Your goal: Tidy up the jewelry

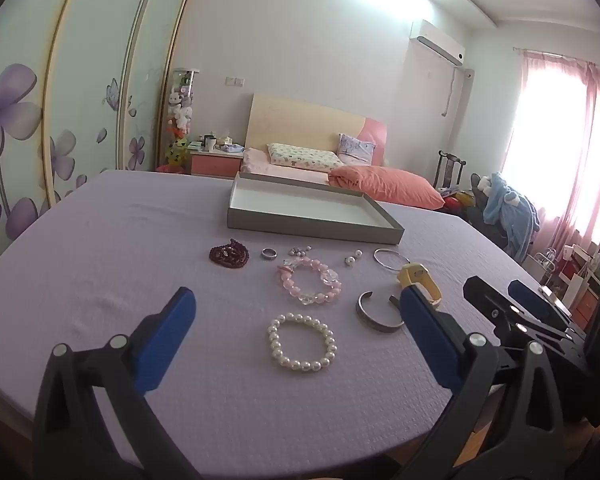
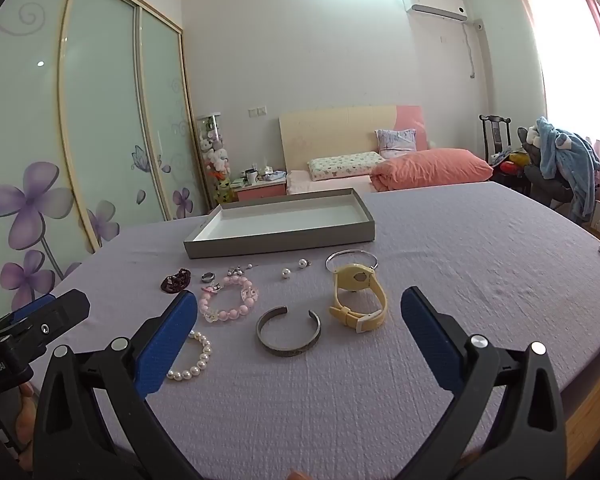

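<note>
- Left gripper (image 1: 296, 312): blue fingers spread wide, empty, pearl bracelet (image 1: 301, 342) lying flat between them, just ahead (nearest piece).
- Right gripper (image 2: 300, 312): fingers also apart, empty, over the silver cuff (image 2: 288, 332).
- Grey tray (image 1: 312, 210) lies beyond, holding nothing.

Tray (image 2: 204, 246) lies behind bracelets (image 2: 288, 332) on table (image 2: 480, 280).

A grey tray (image 2: 280, 236) with a white inside sits flat at the back. In front lie a dark bead pile (image 2: 176, 280), ring (image 2: 208, 277), pink bracelet (image 2: 230, 298), pearl bracelet (image 1: 301, 342), silver cuff (image 2: 288, 331), yellow watch (image 2: 358, 300), thin bangle (image 2: 352, 259) and two pearl earrings (image 2: 294, 269).
</note>
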